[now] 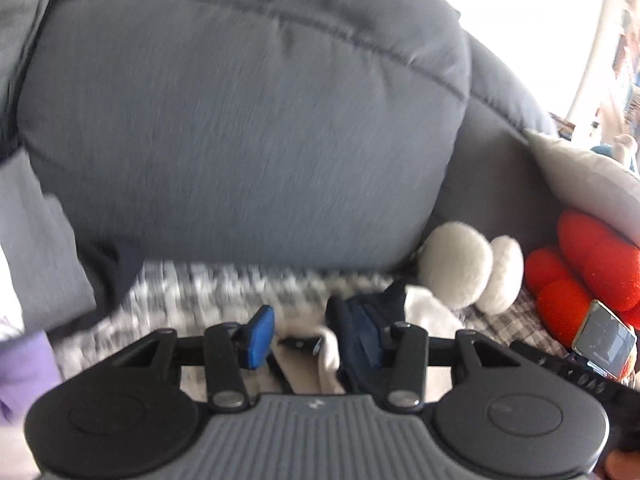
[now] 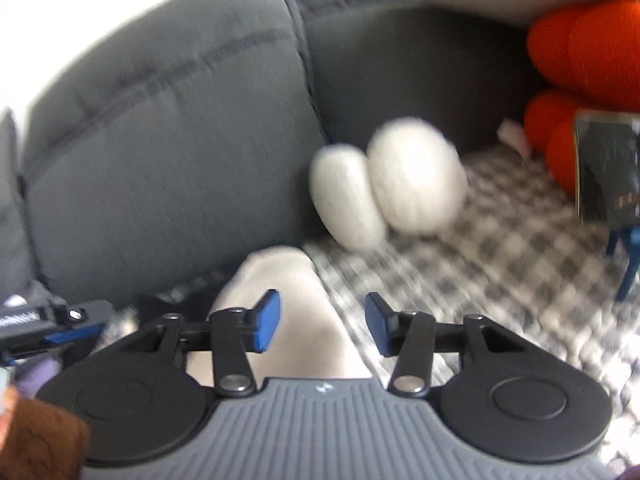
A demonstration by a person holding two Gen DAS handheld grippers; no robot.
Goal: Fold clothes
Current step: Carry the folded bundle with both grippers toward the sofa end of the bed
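Note:
A cream-white garment lies crumpled on a checked blanket on a grey sofa. My left gripper hovers over it, its jaws apart. White cloth shows in the gap, and a dark navy piece of cloth drapes over the right finger and hides its pad. The left pad is bare. In the right wrist view the cream garment runs under my right gripper, which is open with both blue pads bare. The view is blurred.
Grey back cushions rise close behind. Two white plush balls and a red plush sit at the right, beside a light grey pillow. A phone is mounted on the right gripper. Purple cloth lies at the left.

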